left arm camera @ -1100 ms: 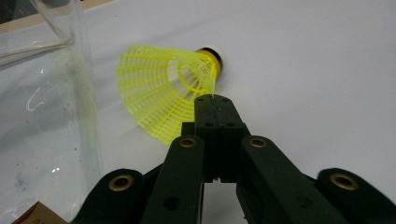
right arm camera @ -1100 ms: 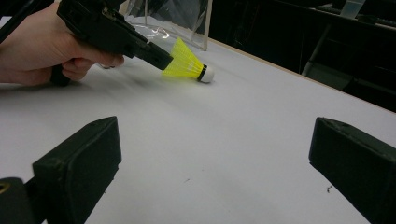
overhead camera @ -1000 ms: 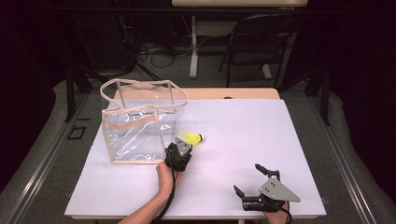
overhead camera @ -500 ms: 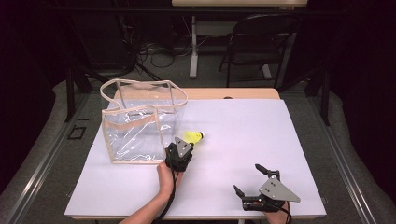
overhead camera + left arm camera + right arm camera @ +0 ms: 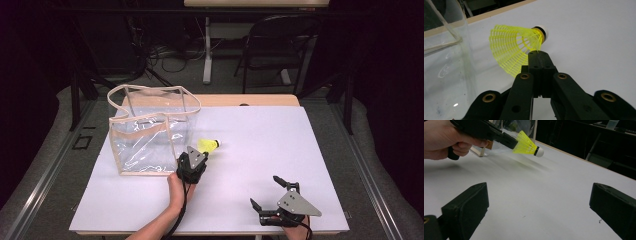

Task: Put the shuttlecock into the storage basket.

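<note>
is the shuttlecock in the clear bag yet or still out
Out. The shuttlecock sits beside the clear bag, its yellow skirt pinched in the shut left gripper, lifted above the white table.

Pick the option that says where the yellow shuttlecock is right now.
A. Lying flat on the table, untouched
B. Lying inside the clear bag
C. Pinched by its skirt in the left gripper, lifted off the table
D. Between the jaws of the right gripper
C: the left gripper is shut on the mesh skirt of the shuttlecock, which hangs above the table in the right gripper view.

White table point(image 5: 250, 150), clear bag point(image 5: 145, 135) on it
</note>
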Demonstrator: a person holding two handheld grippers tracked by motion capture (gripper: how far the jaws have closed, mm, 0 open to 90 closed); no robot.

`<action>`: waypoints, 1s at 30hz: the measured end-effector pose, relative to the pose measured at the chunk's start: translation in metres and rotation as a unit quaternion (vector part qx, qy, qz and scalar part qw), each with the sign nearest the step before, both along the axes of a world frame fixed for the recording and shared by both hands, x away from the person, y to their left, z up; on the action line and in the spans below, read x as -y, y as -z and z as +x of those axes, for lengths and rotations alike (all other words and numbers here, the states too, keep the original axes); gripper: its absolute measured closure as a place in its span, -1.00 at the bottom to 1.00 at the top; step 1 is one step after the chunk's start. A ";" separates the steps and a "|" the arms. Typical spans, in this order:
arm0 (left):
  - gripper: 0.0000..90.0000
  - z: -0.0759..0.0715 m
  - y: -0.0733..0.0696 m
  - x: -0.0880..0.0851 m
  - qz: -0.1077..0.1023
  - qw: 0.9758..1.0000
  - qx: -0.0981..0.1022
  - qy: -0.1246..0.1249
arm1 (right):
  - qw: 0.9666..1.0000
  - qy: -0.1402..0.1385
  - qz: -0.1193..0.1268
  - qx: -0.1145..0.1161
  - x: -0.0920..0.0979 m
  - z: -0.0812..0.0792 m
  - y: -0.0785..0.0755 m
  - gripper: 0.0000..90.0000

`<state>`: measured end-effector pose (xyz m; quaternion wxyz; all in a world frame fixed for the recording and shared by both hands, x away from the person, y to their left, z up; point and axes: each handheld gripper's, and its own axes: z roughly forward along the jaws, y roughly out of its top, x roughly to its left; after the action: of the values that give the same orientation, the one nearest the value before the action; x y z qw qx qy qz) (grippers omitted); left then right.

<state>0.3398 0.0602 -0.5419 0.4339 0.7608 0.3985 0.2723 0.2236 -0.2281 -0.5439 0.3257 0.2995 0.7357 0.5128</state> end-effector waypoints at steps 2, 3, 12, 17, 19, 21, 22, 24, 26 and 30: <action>1.00 0.000 -0.002 -0.001 0.001 1.000 0.002 0.003 | 1.000 0.000 0.000 0.000 0.000 0.000 0.000 -0.96; 1.00 0.000 -0.003 -0.002 0.000 1.000 0.003 0.005 | 1.000 0.000 0.000 0.000 0.000 0.000 0.000 -0.96; 1.00 -0.002 -0.011 -0.003 -0.001 1.000 0.012 0.017 | 1.000 0.000 0.000 0.000 0.000 0.000 0.000 -0.96; 1.00 -0.003 -0.014 -0.003 0.000 1.000 0.015 0.023 | 1.000 0.001 0.000 0.000 0.000 0.000 0.000 -0.96; 1.00 -0.002 -0.016 -0.003 0.001 1.000 0.015 0.025 | 1.000 0.002 0.000 0.000 0.000 0.000 0.000 -0.96; 1.00 -0.002 -0.017 -0.004 0.003 0.999 0.013 0.031 | 1.000 0.002 0.000 0.000 0.000 0.000 0.000 -0.96; 1.00 -0.002 -0.018 -0.003 0.003 0.999 0.013 0.032 | 1.000 0.002 0.000 0.000 0.000 0.000 0.000 -0.96; 1.00 -0.001 -0.019 -0.004 0.005 0.999 0.012 0.035 | 1.000 0.002 0.000 0.000 0.000 0.000 0.000 -0.96; 1.00 -0.001 -0.020 -0.004 0.004 0.999 0.012 0.038 | 1.000 0.001 -0.001 -0.001 0.000 0.000 0.000 -0.96; 1.00 0.000 -0.023 -0.005 0.004 0.999 0.015 0.042 | 1.000 0.001 0.000 -0.002 0.000 0.000 0.000 -0.96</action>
<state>0.3398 0.0647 -0.5184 0.4474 0.7745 0.3589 0.2667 0.2233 -0.2283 -0.5440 0.3246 0.3014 0.7358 0.5122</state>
